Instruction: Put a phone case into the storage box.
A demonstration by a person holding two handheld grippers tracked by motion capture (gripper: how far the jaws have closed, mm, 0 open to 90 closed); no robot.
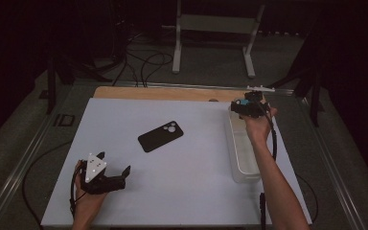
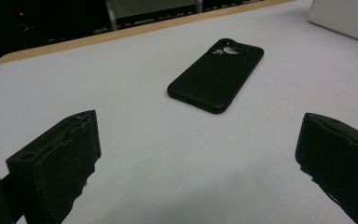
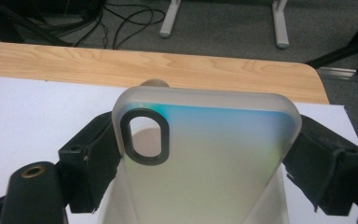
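Holding a frosted phone case by its long edges, right gripper clamped above the far end of the clear bin. Best lowered level, released inside the walls. Left gripper wide open, empty, near the black case lying mid-table.

A frosted clear phone case, camera hole up, sits clamped between the right claw's jaws.

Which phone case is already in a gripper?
The translucent case, clamped by the right gripper over the bin. The black case lies free on the table.
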